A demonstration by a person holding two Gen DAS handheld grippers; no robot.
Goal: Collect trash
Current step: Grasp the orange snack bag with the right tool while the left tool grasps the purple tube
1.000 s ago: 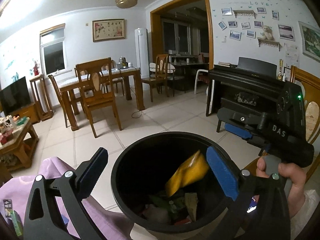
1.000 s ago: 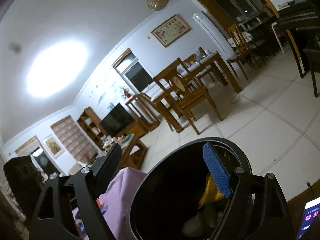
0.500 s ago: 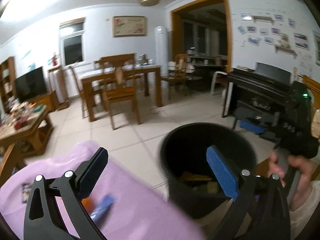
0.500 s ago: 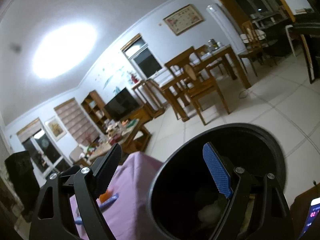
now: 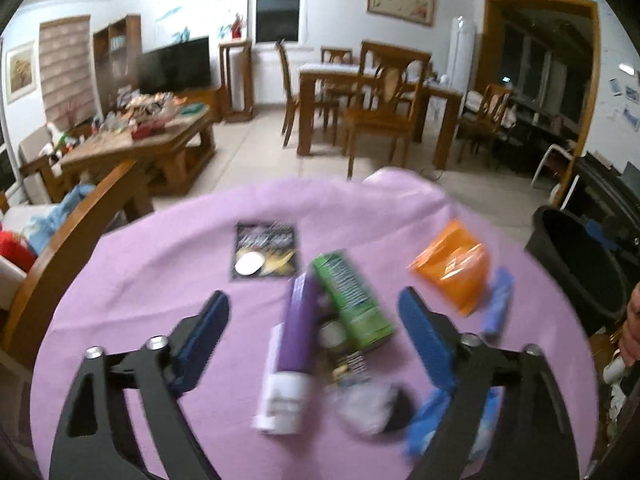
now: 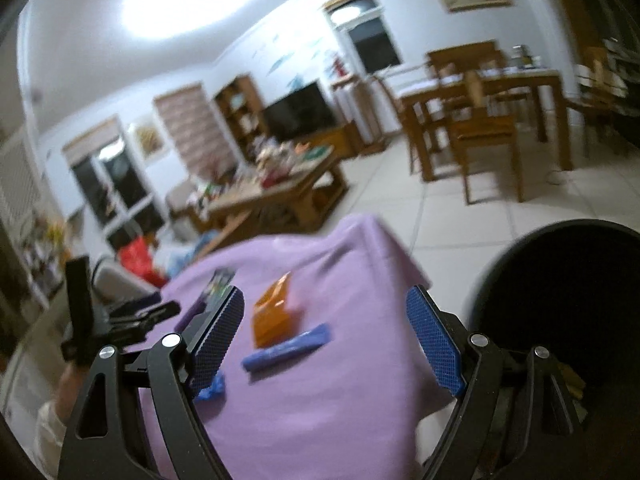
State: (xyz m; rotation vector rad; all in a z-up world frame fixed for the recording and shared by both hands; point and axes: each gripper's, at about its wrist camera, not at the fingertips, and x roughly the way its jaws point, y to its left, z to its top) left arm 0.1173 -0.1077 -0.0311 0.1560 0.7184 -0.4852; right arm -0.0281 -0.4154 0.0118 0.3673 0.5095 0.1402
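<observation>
Both views have swung off the black trash bin and onto the purple-clothed table [image 5: 168,280]; a second ago the left gripper looked straight down into the bin at a yellow wrapper among the rubbish. Judgement: that drop is done, next pickup is being lined up.

Left gripper [image 5: 314,320]: fingers spread wide, nothing between them, hovering above the litter. Under it, a purple tube [image 5: 294,332] with white cap lies beside a green carton [image 5: 352,296], touching or nearly so. Crumpled foil-like scrap [image 5: 370,406] nearer the camera, blurred. Orange packet [image 5: 454,270] and blue wrapper [image 5: 496,302] off to the right; dark sachet [image 5: 266,250] farther back.

Right gripper [image 6: 326,338]: also spread and empty, pitched upward, at the table's near edge. Trash bin [image 6: 560,280] sits just right of it, beside the table, mouth open.

Motion blur throughout; labels unreadable.
</observation>
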